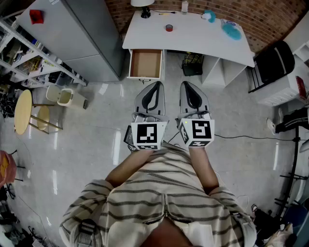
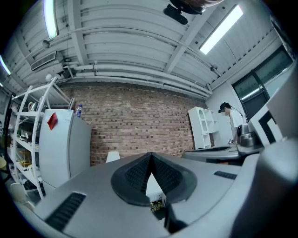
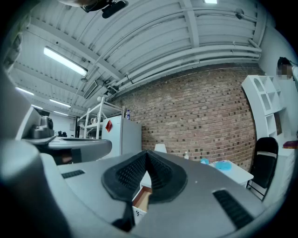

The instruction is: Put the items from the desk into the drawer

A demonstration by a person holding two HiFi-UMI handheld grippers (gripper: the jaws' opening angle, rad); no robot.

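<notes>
The white desk [image 1: 193, 36] stands ahead against the brick wall, with its wooden drawer [image 1: 145, 64] pulled open at the left end. On the desktop lie a red tape roll [image 1: 169, 28], a teal thing [image 1: 209, 16], a light blue thing [image 1: 231, 31] and a small bottle [image 1: 184, 6]. My left gripper [image 1: 155, 84] and right gripper [image 1: 186, 84] are held side by side over the floor, well short of the desk, both level. Each is shut with nothing in it; the pads meet at their tips in the left gripper view [image 2: 150, 156] and the right gripper view [image 3: 146, 153].
A grey cabinet [image 1: 82, 34] stands left of the drawer, with metal shelving [image 1: 29, 53] beyond it. A black chair [image 1: 274, 60] is at the desk's right. A round wooden table [image 1: 22, 111] and a small bin [image 1: 65, 96] are on the left floor. A lamp base [image 1: 145, 12] sits on the desk.
</notes>
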